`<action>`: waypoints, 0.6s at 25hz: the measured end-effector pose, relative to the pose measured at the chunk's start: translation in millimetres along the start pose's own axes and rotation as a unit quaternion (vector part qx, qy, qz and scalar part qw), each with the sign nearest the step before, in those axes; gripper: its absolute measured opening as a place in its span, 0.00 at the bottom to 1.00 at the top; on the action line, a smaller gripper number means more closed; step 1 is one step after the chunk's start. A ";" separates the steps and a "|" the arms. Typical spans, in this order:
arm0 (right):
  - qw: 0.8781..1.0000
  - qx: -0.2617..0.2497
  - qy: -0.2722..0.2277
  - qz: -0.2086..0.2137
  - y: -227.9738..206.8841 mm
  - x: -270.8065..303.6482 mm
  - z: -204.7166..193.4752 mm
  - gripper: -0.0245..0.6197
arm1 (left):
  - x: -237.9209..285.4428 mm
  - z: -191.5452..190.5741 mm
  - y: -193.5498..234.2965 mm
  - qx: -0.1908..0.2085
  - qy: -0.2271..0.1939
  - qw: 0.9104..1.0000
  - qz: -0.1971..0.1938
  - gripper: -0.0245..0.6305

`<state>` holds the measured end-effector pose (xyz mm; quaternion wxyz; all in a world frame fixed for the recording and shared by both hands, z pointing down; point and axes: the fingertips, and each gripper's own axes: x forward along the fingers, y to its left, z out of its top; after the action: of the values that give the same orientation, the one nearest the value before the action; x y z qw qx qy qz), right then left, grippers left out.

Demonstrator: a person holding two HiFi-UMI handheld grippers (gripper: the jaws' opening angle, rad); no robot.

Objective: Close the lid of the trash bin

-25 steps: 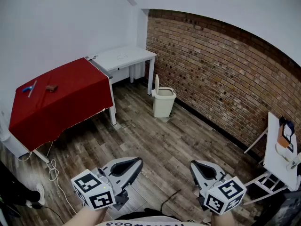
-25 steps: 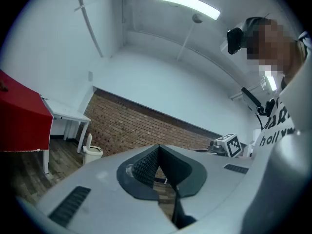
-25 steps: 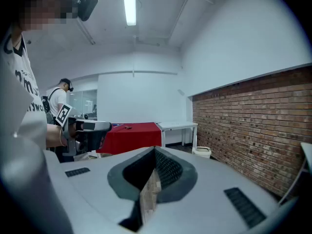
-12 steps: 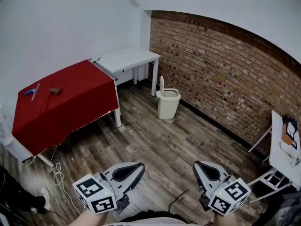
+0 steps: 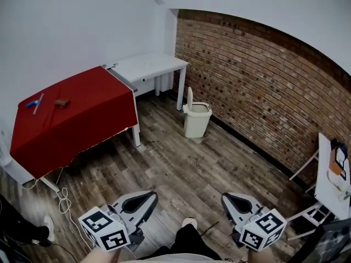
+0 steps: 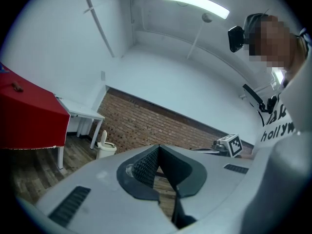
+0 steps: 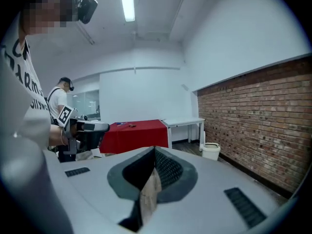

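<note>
A cream trash bin (image 5: 196, 119) stands on the wood floor by the brick wall, its lid (image 5: 190, 96) raised upright at the back. It looks small in the left gripper view (image 6: 105, 147) and the right gripper view (image 7: 211, 150). Both grippers are far from it, low at the front of the head view. My left gripper (image 5: 149, 196) (image 6: 157, 149) has its jaws together with nothing between them. My right gripper (image 5: 226, 198) (image 7: 155, 150) is shut too and holds nothing.
A table under a red cloth (image 5: 71, 114) and a white desk (image 5: 148, 66) stand left of the bin. The brick wall (image 5: 263, 86) runs along the right, with a white board on a stand (image 5: 332, 174). A cable (image 5: 63, 201) lies on the floor. Another person (image 7: 58, 101) stands behind.
The view has shifted slightly and the bin sits a little nearer. A shoe of the person holding the grippers now shows between them at the bottom. Both grippers stay shut.
</note>
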<state>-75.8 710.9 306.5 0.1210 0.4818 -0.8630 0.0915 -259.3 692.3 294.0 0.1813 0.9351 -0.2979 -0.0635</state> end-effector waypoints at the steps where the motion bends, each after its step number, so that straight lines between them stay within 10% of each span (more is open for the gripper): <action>1: 1.000 0.004 -0.002 0.011 -4.7 12.0 1.4 0.05 | 5.3 3.0 6.5 0.007 0.000 1.000 0.006 0.05; 15: 0.994 -0.044 0.027 0.097 -121.0 136.8 47.2 0.05 | 135.3 25.5 97.5 0.040 0.018 0.998 0.037 0.05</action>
<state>-47.5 524.4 307.2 0.1558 0.3875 -0.9053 0.0771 -207.0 532.3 305.7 0.1515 0.9308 -0.3316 -0.0277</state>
